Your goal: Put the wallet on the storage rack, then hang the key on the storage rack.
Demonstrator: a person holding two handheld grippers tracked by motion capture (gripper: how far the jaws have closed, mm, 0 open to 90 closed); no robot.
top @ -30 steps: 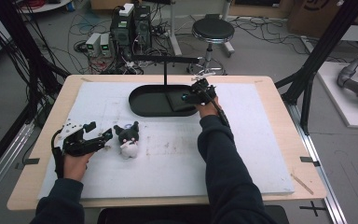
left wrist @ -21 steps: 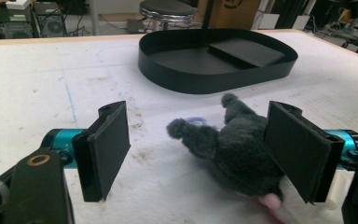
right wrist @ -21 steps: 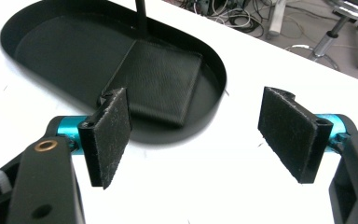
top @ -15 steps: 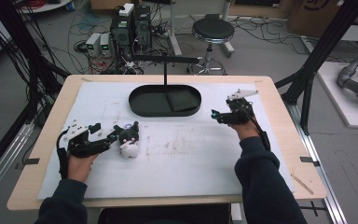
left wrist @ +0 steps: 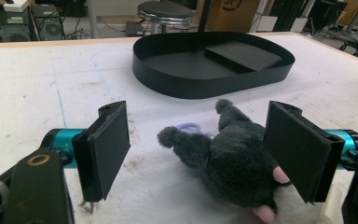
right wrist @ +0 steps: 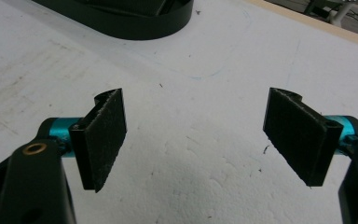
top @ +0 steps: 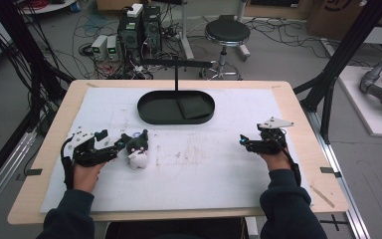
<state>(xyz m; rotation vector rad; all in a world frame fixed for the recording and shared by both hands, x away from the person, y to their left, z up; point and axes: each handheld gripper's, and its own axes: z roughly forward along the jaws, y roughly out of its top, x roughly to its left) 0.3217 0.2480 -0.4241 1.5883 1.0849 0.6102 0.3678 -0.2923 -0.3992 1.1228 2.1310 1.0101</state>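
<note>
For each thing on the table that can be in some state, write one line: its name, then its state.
Plush toy: lying between the open left gripper jaws, not squeezed.
Black tray: holds a flat dark pad.
Right gripper: jaws just opening, nothing between them.

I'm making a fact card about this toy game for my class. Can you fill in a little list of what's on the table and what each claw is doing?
Toy: grey and white plush animal lying on the white table cover
Left claw: open, toy sits between its pads, nearer the right pad; touching cannot be told
Right claw: open, nothing between the pads, jaws have just been opening
Tray: black oval tray at the far middle, a flat dark pad lying inside
Behind the tray: black T-shaped stand
</note>
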